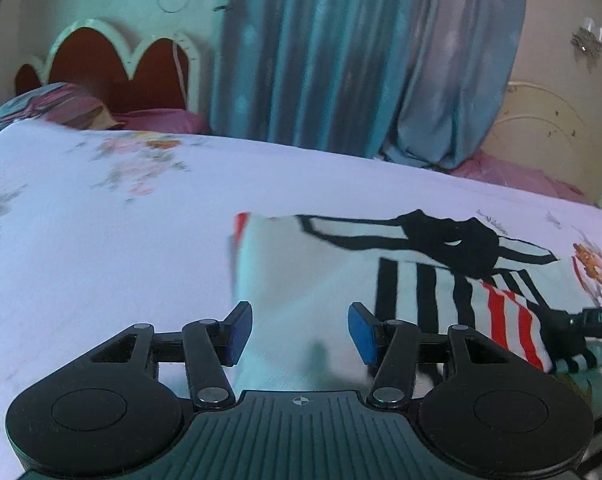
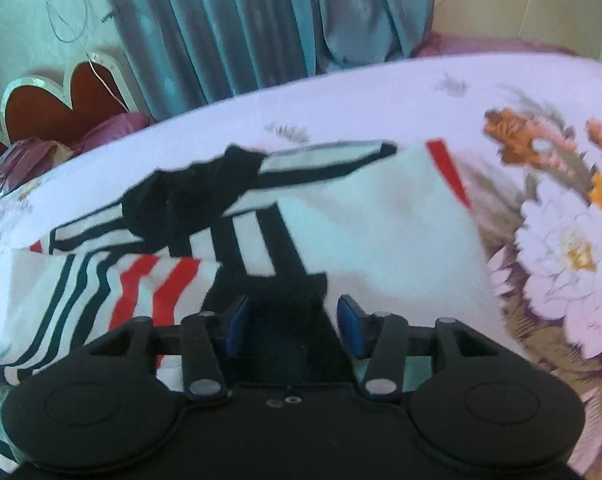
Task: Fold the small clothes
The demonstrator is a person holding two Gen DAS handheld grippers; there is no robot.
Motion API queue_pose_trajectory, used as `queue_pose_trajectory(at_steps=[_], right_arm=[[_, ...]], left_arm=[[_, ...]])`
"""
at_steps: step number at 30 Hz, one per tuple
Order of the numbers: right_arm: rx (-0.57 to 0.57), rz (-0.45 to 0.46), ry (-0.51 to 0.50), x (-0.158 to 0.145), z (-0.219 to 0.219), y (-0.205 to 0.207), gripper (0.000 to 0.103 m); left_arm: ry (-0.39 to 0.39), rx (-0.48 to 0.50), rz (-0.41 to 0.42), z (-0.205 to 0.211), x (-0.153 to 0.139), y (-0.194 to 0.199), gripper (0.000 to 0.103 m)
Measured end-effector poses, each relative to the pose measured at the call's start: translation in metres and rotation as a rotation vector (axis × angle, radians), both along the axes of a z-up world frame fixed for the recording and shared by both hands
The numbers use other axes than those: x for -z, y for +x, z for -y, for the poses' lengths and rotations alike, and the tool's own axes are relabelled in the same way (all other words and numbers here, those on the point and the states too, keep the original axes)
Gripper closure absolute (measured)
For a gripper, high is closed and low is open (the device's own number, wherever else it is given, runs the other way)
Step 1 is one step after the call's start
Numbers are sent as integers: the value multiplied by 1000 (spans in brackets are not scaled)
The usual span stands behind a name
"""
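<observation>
With both grippers spread and holding nothing, your left gripper (image 1: 299, 334) and right gripper (image 2: 291, 326) hover over the garment (image 1: 321, 280), whose long axis runs crosswise to the fingers.

black hand-held gripper (image 1: 299, 332), blue fingertips (image 1: 361, 334)

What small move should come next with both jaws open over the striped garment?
Probably lower the left gripper and close it on the near edge of the white garment with black and red stripes; its jaws stand open, holding nothing, and the cloth lies only partly folded on the floral bedsheet.
</observation>
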State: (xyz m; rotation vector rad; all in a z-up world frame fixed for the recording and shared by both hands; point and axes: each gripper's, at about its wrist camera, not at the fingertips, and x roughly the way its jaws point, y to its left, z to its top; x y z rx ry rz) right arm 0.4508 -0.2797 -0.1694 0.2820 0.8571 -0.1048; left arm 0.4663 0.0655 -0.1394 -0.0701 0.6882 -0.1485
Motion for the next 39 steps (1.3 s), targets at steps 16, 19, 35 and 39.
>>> queue_pose_trajectory(at_steps=[16,19,35,39], right_arm=[[-53,8,-163,4,-6,3,98],[-10,44,-143,-8,2,2,81],[-129,14,-262,4,-25,34,84],[-129,37,-196,-10,-25,21,79]], left_arm=[[52,-30,-57,21,34,58,50],[37,-46,-16,19,23,60,50],[97,-78,-64,25,27,89,39],[81,-33,-13,23,12,51,39]])
